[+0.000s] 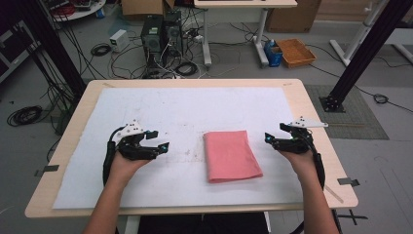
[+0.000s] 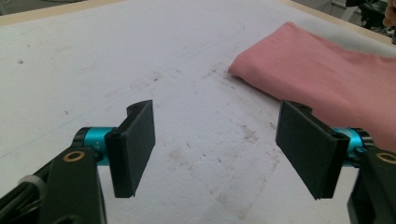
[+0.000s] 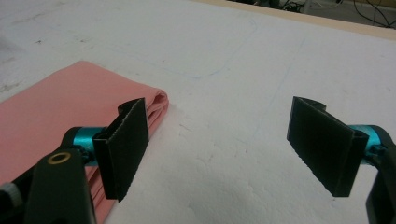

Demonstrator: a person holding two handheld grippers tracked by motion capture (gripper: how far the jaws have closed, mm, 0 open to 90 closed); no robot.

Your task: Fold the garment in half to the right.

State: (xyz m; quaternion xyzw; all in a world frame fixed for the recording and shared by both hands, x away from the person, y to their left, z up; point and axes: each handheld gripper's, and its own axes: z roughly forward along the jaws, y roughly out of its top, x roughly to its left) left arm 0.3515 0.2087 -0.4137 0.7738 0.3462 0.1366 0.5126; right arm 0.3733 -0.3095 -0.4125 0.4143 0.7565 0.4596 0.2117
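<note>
Folded pink cloth [image 1: 231, 155] lies flat, seemingly doubled; left claw [image 1: 161, 140] and right claw [image 1: 273, 133] both apart.

A light wooden table [image 1: 311, 105] carries a white sheet [image 1: 160, 109] that covers nearly all of its top, leaving a bare wood border around the edges. On the sheet lies a folded pink cloth [image 1: 230, 155] — flat, between the two sets of fingers and nearer the right ones. The sheet is marked with faint brown smudges just ahead of the left fingers [image 2: 135, 142] — and thin blue pen lines beyond the right fingers [image 3: 125, 144].
</note>
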